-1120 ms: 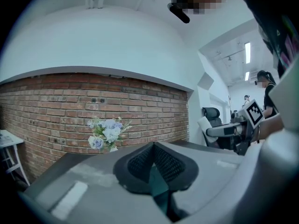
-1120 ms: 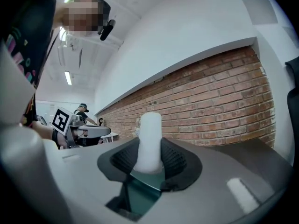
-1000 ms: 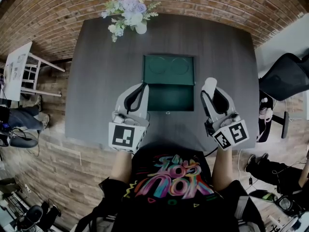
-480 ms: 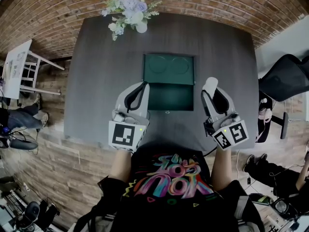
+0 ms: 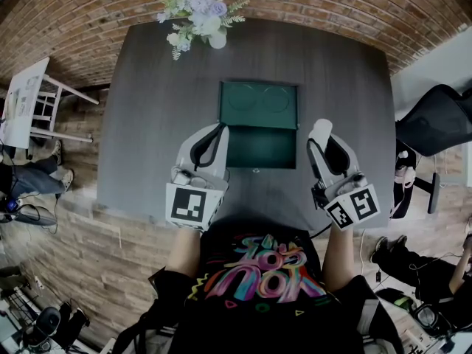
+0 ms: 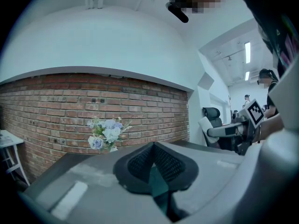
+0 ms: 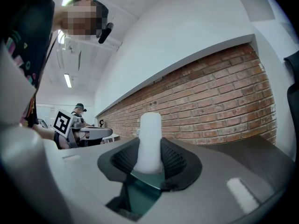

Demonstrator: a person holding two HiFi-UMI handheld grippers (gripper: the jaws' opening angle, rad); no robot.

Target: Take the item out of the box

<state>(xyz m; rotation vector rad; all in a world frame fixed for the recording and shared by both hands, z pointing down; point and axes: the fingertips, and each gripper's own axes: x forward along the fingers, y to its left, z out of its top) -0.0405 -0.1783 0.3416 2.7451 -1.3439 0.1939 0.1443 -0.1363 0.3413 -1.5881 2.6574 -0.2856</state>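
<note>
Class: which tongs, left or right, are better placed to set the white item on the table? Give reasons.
Right. The right tongs grip the white item beside the green box; the left tongs are shut and empty.

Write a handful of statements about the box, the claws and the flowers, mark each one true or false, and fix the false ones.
1. The green box sits open on the table, its lid laid back. True.
2. The right claw is closed on a white cylinder, held to the right of the box. True.
3. The left claw grips a second white cylinder. False: its jaws are together with nothing between them.
4. The flowers stand inside the box. False: they stand at the table's far edge, well apart from the box.
</note>
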